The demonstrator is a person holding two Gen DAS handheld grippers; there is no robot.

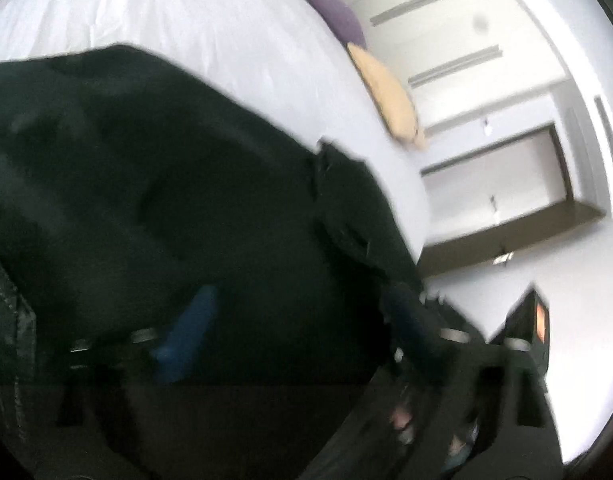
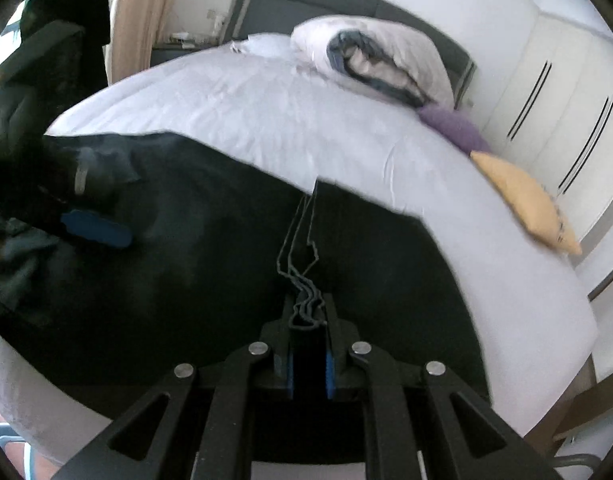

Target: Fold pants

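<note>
Dark pants [image 2: 234, 264] lie spread across a white bed [image 2: 266, 104], filling the lower half of the right wrist view from about 9 o'clock round to 4 o'clock. The right gripper [image 2: 309, 320] is clamped on a bunched stack of hem edges at 6 o'clock, several wavy layers of cloth pinched between its blue pads [image 2: 329, 376]. The left gripper [image 1: 302, 320] stands with its jaws spread wide above the fabric, nothing pressed between them; in the right wrist view one of its blue fingers [image 2: 96, 229] shows at 9 o'clock, over the far end of the garment.

With only one end held, the fold likely depends on that single pinch. The layers in the right gripper look uneven, so a thinner edge could slip out and let one leg sag, leaving the fold crooked. A pull on the held end could also drag the free end across the sheet and bunch it rather than lay it flat. The left wrist view is blurred, so whether the free end lies smooth cannot be told.

Along the bed's far side, at 2 to 3 o'clock, a purple cushion [image 2: 454, 128] and a yellow cushion [image 2: 522, 200] sit near the edge, with a rolled duvet [image 2: 370, 56] at 12 o'clock; a wide swing of cloth could reach the cushions.
</note>
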